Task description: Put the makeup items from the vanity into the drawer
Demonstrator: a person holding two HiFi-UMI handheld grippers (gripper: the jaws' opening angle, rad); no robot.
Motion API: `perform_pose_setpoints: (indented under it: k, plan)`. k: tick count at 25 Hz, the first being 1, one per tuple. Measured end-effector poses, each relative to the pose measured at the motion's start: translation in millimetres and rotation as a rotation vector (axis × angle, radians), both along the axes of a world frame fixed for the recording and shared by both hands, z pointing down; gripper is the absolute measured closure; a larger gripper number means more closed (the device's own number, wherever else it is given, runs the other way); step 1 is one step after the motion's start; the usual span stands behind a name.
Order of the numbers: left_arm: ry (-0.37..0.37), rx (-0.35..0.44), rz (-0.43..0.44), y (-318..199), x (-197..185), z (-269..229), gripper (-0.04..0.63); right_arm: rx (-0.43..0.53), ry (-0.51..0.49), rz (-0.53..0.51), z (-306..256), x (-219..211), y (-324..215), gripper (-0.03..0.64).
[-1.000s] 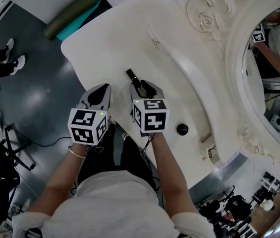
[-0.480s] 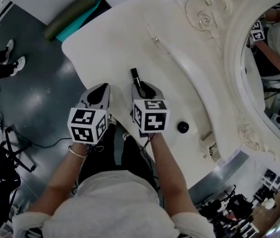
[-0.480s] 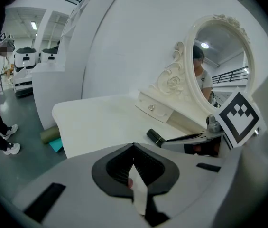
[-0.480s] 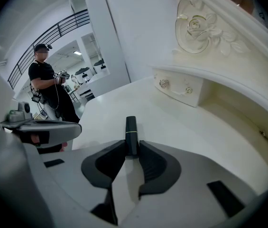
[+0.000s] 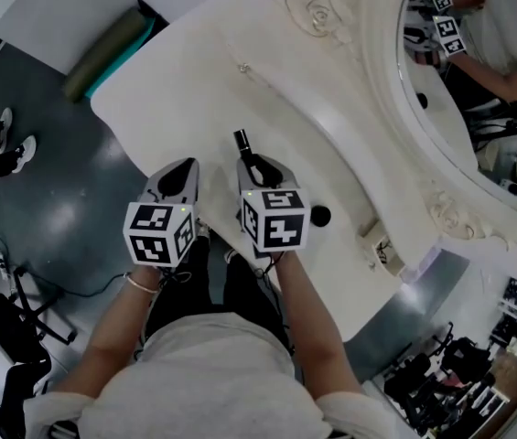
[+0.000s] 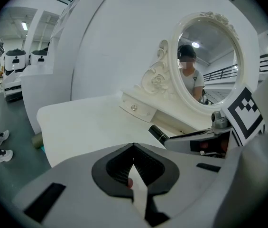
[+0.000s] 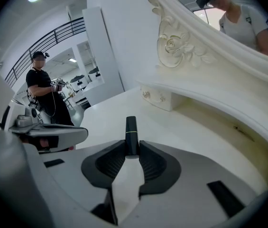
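Closing since earlier, now clamped on tube [image 7: 131, 127] end: right gripper [image 7: 132, 146]; left gripper [image 6: 134, 147] together; risks swivelling loose toward 12 o'clock.

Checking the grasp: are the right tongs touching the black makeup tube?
Touching. The right gripper view shows the right tongs, just closed, with both pads pressed against the black makeup tube.

Rolled mat [image 5: 102, 53] on grey floor [image 5: 66, 199] (black chair [image 5: 11, 323] well apart), a bystander's shoes [image 5: 22, 150].
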State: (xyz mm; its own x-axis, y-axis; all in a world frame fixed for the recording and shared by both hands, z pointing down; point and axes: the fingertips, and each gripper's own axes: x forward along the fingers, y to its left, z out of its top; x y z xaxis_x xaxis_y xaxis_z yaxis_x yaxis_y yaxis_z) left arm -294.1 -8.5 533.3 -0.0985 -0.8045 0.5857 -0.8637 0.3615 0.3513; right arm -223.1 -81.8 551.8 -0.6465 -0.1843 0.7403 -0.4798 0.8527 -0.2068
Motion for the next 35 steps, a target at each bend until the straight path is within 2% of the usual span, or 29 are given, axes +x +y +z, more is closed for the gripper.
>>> perform_pose_setpoints:
  k: [12, 18, 35]
  plan:
    - [-0.014, 0.053, 0.201, -42.0, 92.1, -28.1, 0.592, 0.046, -0.029, 0.18, -35.0, 104.7, -14.4, 0.518]
    - [-0.033, 0.098, 0.345, -71.4, 148.0, -46.9, 0.592, 0.066, -0.039, 0.305, -47.7, 166.5, -21.5, 0.518]
    - [-0.052, 0.123, 0.685, -113.6, 302.6, -62.4, 0.592, 0.076, -0.036, 0.61, -62.2, 323.4, -24.4, 0.518]
